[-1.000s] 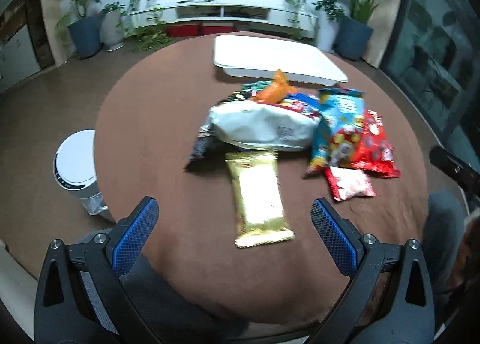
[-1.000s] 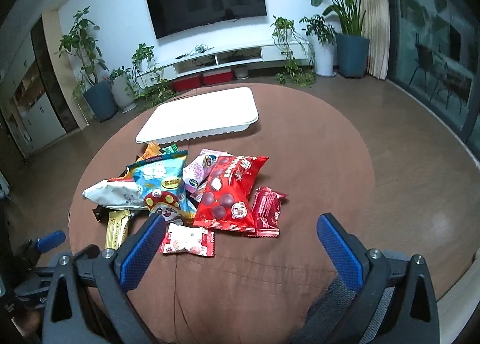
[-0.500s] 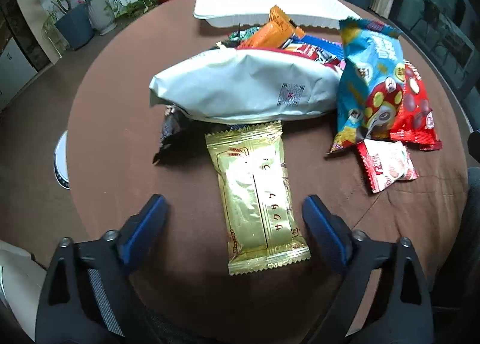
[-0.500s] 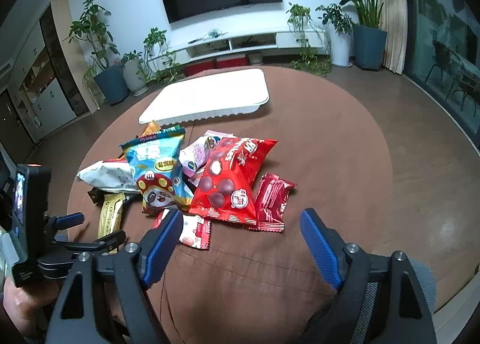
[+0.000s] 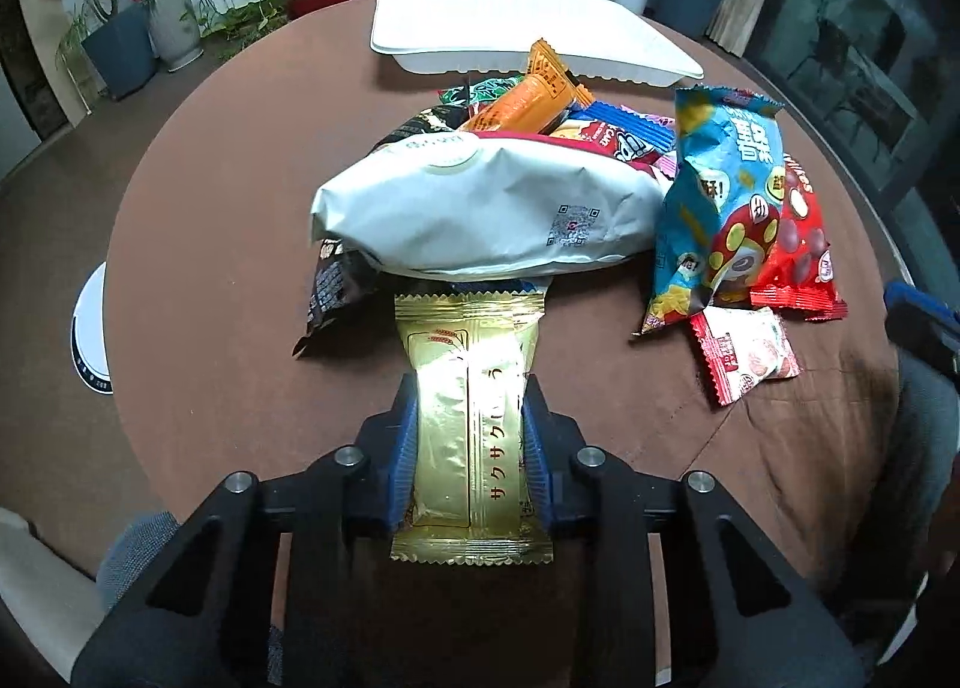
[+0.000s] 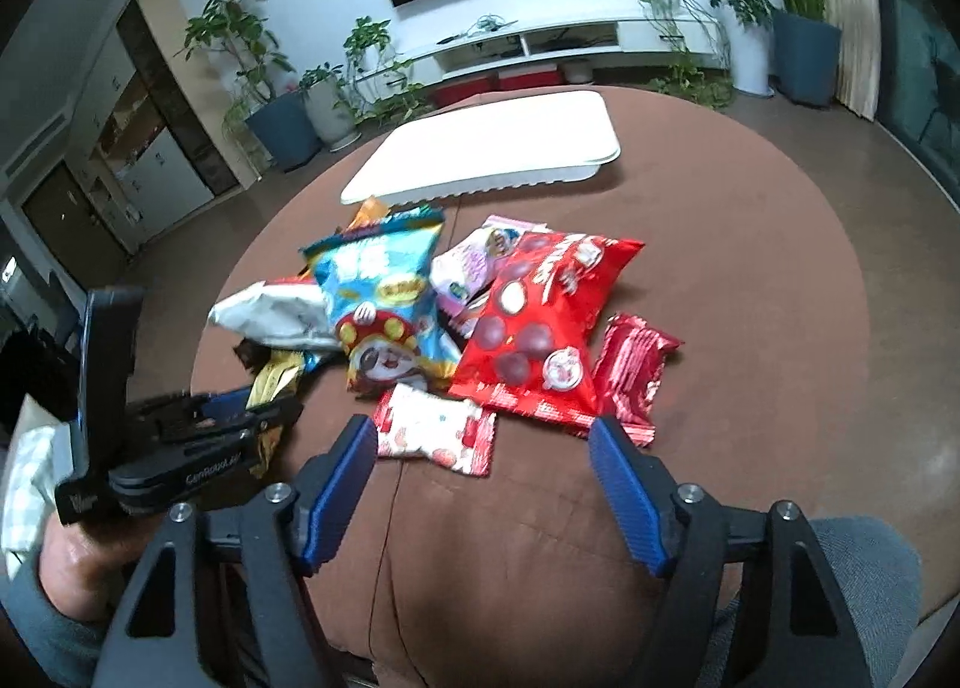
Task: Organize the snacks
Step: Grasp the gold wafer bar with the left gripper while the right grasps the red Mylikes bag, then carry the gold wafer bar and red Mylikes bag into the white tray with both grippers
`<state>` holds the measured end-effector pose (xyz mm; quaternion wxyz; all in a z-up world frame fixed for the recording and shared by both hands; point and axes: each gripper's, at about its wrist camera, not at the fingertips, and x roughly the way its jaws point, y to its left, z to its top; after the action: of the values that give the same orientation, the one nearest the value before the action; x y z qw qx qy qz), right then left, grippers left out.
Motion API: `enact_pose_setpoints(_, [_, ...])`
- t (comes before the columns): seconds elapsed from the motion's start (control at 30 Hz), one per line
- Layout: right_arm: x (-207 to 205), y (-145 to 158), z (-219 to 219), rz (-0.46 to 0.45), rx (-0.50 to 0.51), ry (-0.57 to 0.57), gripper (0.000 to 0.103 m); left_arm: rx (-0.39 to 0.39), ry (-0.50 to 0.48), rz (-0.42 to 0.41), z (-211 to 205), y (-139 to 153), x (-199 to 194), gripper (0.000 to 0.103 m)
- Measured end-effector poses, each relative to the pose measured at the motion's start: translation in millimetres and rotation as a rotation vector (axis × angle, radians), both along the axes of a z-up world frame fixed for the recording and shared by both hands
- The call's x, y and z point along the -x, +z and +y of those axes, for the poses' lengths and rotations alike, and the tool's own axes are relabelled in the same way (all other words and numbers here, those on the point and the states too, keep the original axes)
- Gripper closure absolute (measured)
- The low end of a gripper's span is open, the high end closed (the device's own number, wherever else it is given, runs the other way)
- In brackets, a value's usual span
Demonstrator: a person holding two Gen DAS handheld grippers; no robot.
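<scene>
From the left wrist camera, the left gripper (image 5: pixel 468 430) has just been closing and now clamps the gold wafer packet (image 5: pixel 471 418) by its long sides, blue pads pressed against the wrapper, near the desk's near edge. The packet's far end touches the big white bag (image 5: pixel 486 214), which lies across the middle of the round brown desk (image 5: pixel 228 220) on top of a dark wrapper (image 5: pixel 330 292). Behind the white bag an orange bar (image 5: pixel 528 99) leans up from the pile. Toward the right edge lie a blue mushroom-print bag (image 5: pixel 720 202), a red chocolate bag (image 5: pixel 798 244) partly under it, and a small red-and-white sachet (image 5: pixel 744 352). The white tray (image 5: pixel 522 33) sits at the far edge, apart from the snacks

From the right wrist camera, the right gripper (image 6: pixel 483 448) has just been narrowing a little but stands open with nothing between its pads, held over the near edge of the desk just before the red-and-white sachet (image 6: pixel 435 436). Beyond it lie the red chocolate bag (image 6: pixel 540 322), a red foil wafer pack (image 6: pixel 633 370) beside it toward the right edge, and the blue bag (image 6: pixel 384 304). The left gripper (image 6: pixel 264 418) shows at the left, on the gold packet
</scene>
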<state>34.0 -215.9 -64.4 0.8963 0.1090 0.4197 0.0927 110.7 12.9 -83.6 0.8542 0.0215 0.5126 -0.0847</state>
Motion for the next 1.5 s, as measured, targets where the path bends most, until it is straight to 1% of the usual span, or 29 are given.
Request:
enact_pose_setpoints(0.03, [-3, 1, -1, 0.0, -0.001, -0.008, 0.027, 0.008, -0.004, 0.001, 1, 0, 0, 0.074])
enact_pose_setpoints(0.07, [-7, 2, -4, 0.007, -0.008, -0.018, 0.028, 0.021, -0.007, -0.004, 4, -2, 18, 0.074])
enact_pose_setpoints(0.13, [-16, 1, -7, 0.019, -0.045, -0.021, 0.029, 0.051, -0.014, -0.001, 11, 0, 20, 0.074])
enact_pose_setpoints(0.2, [-24, -1, -10, 0.037, -0.068, -0.025, 0.032, 0.096, -0.023, 0.006, 17, 2, 21, 0.075])
enact_pose_setpoints(0.23, [-29, -2, -10, 0.045, -0.076, -0.024, 0.032, 0.113, -0.027, 0.008, 14, 1, 26, 0.075])
enact_pose_setpoints(0.37, [-51, -13, -12, 0.102, -0.116, -0.035, 0.037, 0.157, -0.028, 0.007, 17, -3, 28, 0.075])
enact_pose_setpoints(0.5, [-68, -17, -13, 0.134, -0.113, -0.064, 0.037, 0.207, -0.036, -0.002, 25, 0, 31, 0.075])
enact_pose_setpoints(0.63, [-79, -23, -14, 0.161, -0.098, -0.084, 0.037, 0.234, -0.048, -0.005, 22, 0, 32, 0.075])
enact_pose_setpoints(0.8, [-90, -37, -14, 0.204, -0.115, -0.085, 0.038, 0.253, -0.049, 0.001, 20, -2, 32, 0.075])
enact_pose_setpoints(0.83, [-91, -38, -13, 0.203, -0.108, -0.083, 0.038, 0.256, -0.048, 0.001, 19, -4, 33, 0.075])
enact_pose_setpoints(0.93, [-94, -40, -14, 0.202, -0.113, -0.079, 0.044, 0.267, -0.044, 0.0, 20, -6, 31, 0.075])
enact_pose_setpoints(1.07, [-93, -41, -13, 0.195, -0.126, -0.067, 0.054, 0.278, -0.043, -0.001, 25, -6, 31, 0.075])
enact_pose_setpoints(1.1, [-93, -41, -13, 0.193, -0.138, -0.06, 0.059, 0.282, -0.042, -0.002, 30, -5, 37, 0.075])
enact_pose_setpoints(1.13, [-92, -41, -12, 0.192, -0.142, -0.059, 0.06, 0.284, -0.042, -0.002, 29, -3, 43, 0.075])
enact_pose_setpoints(1.27, [-90, -39, -11, 0.176, -0.14, -0.058, 0.068, 0.287, -0.041, -0.004, 30, -6, 41, 0.075])
enact_pose_setpoints(1.4, [-84, -33, -15, 0.159, -0.172, -0.06, 0.072, 0.296, -0.04, -0.011, 29, -5, 39, 0.075])
enact_pose_setpoints(1.5, [-76, -28, -18, 0.14, -0.206, -0.064, 0.073, 0.312, -0.043, -0.015, 30, -2, 38, 0.075])
